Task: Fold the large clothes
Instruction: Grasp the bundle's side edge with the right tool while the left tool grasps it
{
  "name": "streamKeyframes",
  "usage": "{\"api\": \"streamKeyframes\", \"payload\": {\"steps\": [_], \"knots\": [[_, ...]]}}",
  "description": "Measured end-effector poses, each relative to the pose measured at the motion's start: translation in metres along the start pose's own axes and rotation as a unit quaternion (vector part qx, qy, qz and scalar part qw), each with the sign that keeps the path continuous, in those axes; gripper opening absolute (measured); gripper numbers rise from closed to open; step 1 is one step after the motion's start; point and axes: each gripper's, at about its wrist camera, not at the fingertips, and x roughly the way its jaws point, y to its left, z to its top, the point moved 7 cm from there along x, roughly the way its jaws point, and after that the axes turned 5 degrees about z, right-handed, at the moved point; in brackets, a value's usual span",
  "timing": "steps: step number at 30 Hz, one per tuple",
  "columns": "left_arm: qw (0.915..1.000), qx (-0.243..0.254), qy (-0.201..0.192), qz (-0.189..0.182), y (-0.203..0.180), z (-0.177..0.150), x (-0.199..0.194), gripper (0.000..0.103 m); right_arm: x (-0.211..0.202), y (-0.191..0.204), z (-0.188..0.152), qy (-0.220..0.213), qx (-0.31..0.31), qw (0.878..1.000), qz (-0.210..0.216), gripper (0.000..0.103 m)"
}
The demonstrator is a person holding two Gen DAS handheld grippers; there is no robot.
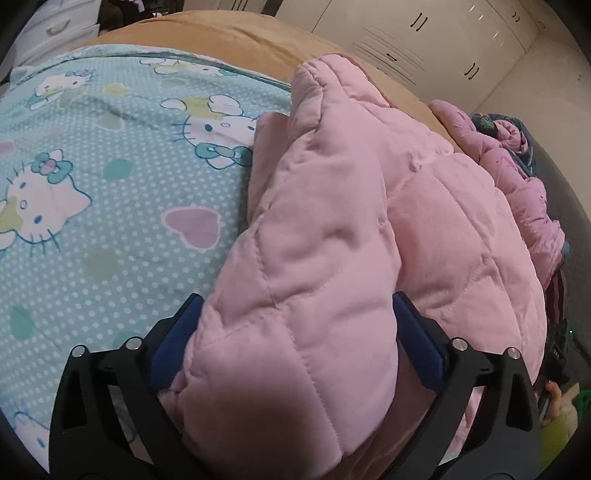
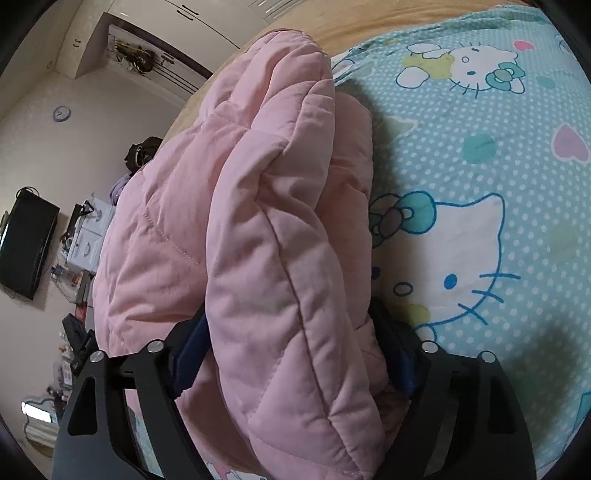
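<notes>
A pink quilted puffer jacket (image 1: 332, 221) lies bunched and folded over on the bed. In the left wrist view its near end bulges up between the blue-padded fingers (image 1: 177, 343) of my left gripper (image 1: 297, 299), whose jaws stand wide around it. The right wrist view shows the same jacket (image 2: 258, 221) from its other end. There a thick folded edge fills the gap of my right gripper (image 2: 290, 310), and the jaws are also spread wide. The fabric brushes the pads on both grippers, but I see no pinch in it.
The bed carries a light blue cartoon-cat sheet (image 1: 110, 184) (image 2: 480, 147) over a tan blanket (image 1: 221, 33). A second pink patterned garment (image 1: 517, 173) lies at the bed's right edge. White wardrobes (image 1: 424, 44) stand behind. A wall television (image 2: 26, 243) and cluttered shelves lie beyond the bed.
</notes>
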Motion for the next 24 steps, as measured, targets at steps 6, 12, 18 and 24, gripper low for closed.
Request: {"api": "streamKeyframes", "payload": {"steps": [6, 12, 18, 24], "knots": [[0.9996, 0.02, -0.01, -0.017, -0.017, 0.002, -0.014, 0.052, -0.003, 0.018, -0.002, -0.026, -0.037, 0.999, -0.002, 0.065], [0.9988, 0.016, -0.033, -0.033, -0.024, 0.007, -0.034, 0.04, -0.019, 0.041, -0.003, -0.048, -0.056, 0.997, -0.004, 0.047], [0.9975, 0.018, -0.05, -0.046, -0.031, 0.014, -0.049, 0.039, -0.028, 0.059, -0.001, -0.062, -0.067, 0.996, -0.006, 0.044], [0.9967, 0.018, -0.055, -0.058, -0.035, 0.016, -0.058, 0.036, -0.042, 0.066, -0.001, -0.066, -0.076, 0.995, 0.002, 0.042]]}}
